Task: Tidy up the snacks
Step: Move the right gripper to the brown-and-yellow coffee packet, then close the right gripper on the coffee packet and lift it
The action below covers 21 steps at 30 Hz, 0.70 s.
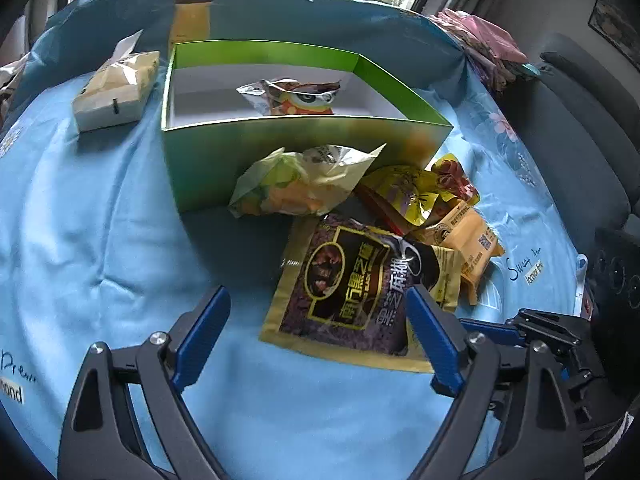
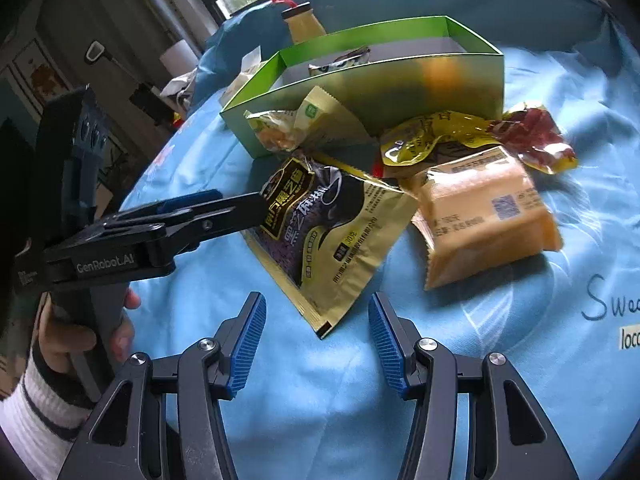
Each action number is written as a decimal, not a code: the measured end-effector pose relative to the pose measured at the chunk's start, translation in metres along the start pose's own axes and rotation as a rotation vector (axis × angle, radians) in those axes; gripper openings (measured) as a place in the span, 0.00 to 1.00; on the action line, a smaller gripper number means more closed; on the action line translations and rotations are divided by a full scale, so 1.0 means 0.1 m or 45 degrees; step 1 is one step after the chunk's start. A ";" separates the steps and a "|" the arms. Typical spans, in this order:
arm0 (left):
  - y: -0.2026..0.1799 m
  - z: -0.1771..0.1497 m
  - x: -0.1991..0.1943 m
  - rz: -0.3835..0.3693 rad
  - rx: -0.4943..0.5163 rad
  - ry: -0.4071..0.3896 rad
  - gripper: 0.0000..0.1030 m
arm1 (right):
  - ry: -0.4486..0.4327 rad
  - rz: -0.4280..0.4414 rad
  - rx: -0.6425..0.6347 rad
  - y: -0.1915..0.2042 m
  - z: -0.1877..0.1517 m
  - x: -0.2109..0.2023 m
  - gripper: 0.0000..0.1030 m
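A green box (image 1: 280, 152) (image 2: 400, 84) stands open on the blue cloth with one owl-print snack bag (image 1: 296, 98) inside. In front of it lie several packets: a pale green-orange bag (image 1: 296, 184) (image 2: 296, 124), a black sesame packet (image 1: 352, 288) (image 2: 332, 232), a yellow-red packet (image 1: 420, 188) (image 2: 472, 136) and an orange packet (image 1: 468, 244) (image 2: 488, 216). My left gripper (image 1: 316, 300) is open just above the sesame packet's near edge; it shows in the right wrist view (image 2: 240, 204). My right gripper (image 2: 316, 316) is open and empty, near the sesame packet's corner.
A tissue pack (image 1: 116, 92) lies left of the box. A yellow bottle with a red cord (image 1: 192, 16) (image 2: 304, 24) stands behind it. Folded pink cloth (image 1: 488, 40) sits at the far right. A grey sofa (image 1: 580, 140) borders the right.
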<state>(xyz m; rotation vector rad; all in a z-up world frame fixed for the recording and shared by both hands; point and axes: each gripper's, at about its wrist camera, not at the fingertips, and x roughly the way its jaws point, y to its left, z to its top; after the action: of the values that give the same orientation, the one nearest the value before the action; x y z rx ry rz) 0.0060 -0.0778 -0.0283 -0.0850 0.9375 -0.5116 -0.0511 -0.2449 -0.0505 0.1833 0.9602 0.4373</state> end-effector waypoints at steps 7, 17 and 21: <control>-0.04 0.00 0.14 -0.033 0.028 0.042 0.74 | -0.017 0.001 0.006 -0.03 0.04 0.05 0.53; -0.01 -0.08 0.13 -0.046 -0.005 0.052 0.45 | -0.042 -0.035 0.076 -0.12 0.13 0.11 0.32; -0.01 -0.13 0.07 -0.045 -0.014 0.057 0.28 | -0.055 -0.032 0.081 -0.12 0.12 0.11 0.21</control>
<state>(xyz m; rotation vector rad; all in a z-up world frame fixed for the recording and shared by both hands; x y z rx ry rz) -0.0015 -0.0801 -0.0407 -0.1008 0.9838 -0.5426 -0.0326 -0.2498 -0.0565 0.2371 0.9335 0.3786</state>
